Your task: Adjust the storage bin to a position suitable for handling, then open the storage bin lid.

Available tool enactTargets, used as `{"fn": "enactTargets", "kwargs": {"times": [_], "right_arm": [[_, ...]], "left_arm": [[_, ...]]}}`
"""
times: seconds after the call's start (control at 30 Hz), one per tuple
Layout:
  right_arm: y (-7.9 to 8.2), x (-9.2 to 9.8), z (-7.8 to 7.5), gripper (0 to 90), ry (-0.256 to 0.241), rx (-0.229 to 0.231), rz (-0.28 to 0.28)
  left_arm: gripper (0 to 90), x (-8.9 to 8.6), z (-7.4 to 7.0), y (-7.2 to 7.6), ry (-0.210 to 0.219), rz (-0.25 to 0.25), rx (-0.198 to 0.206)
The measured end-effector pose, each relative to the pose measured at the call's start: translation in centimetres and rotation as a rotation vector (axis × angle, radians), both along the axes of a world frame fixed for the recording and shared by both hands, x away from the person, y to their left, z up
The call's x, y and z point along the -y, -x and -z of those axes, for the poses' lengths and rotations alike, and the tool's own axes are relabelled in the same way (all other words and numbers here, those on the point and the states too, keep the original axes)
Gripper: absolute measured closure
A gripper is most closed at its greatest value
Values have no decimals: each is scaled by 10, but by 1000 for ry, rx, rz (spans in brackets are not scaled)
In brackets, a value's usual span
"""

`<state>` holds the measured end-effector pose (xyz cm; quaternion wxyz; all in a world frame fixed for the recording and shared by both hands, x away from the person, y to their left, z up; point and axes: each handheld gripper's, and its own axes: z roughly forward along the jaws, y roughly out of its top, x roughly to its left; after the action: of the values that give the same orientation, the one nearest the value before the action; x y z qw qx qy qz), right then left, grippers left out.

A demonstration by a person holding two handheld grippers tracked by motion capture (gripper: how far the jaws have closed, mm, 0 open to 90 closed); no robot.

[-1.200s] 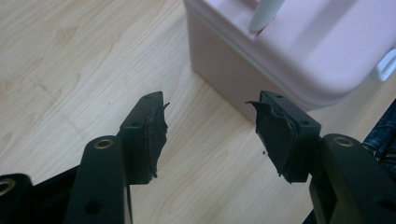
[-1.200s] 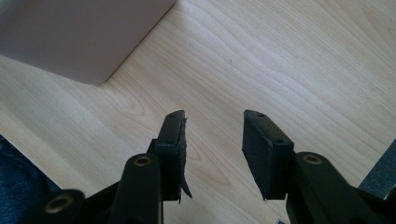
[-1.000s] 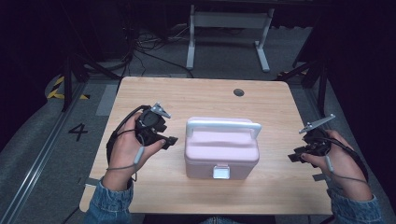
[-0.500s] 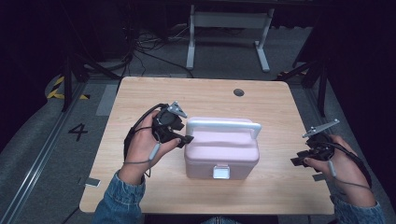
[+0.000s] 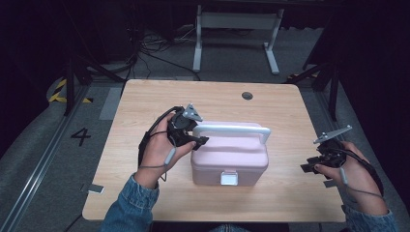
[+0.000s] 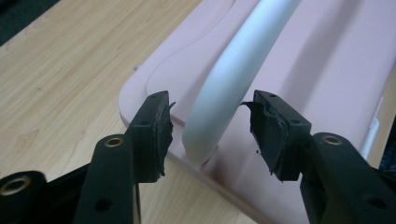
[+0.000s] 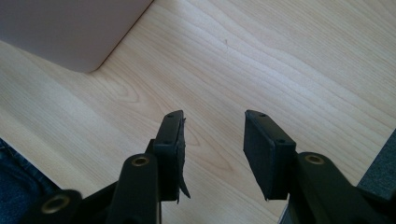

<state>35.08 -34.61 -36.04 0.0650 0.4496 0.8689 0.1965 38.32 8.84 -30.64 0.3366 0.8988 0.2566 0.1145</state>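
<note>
The left gripper (image 6: 210,128) is straddling, fingers apart, the stiff, smooth white handle (image 6: 233,79) of the rigid, probably light pink box (image 5: 229,157) mid-table, while the right gripper (image 7: 212,149) is idling apart-fingered near the table's right edge.

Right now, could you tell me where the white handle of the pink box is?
In the high view the white handle arches over the pink box at mid-table; its left end sits between the open jaws of the left gripper.

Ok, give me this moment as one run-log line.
left gripper: open, jaws astride handle end, not closed | right gripper: open, over bare table, right of box | box: lid shut
</note>
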Motion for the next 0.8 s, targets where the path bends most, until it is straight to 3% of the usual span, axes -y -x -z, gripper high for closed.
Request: {"fn": "enactTargets", "kwargs": {"times": [0.1, 0.2, 0.37, 0.47, 0.6, 0.8], "right_arm": [[-1, 0, 1, 590, -6, -1, 3], [-1, -1, 2, 588, -12, -1, -2], [-2, -2, 3, 588, -19, 2, -3], [-3, -2, 4, 588, -20, 1, -3], [-3, -2, 4, 587, -24, 1, -5], [-3, -3, 1, 586, -35, 15, -10]], "left_arm": [[474, 2, 3, -1, 38, 10, 24], [492, 2, 4, -1, 57, 19, 18], [550, 2, 6, -2, 59, 18, 14], [633, 2, 4, 0, 60, 7, 56], [741, 6, 5, 0, 30, 15, 126], [740, 6, 1, -2, 66, 8, 123]]}}
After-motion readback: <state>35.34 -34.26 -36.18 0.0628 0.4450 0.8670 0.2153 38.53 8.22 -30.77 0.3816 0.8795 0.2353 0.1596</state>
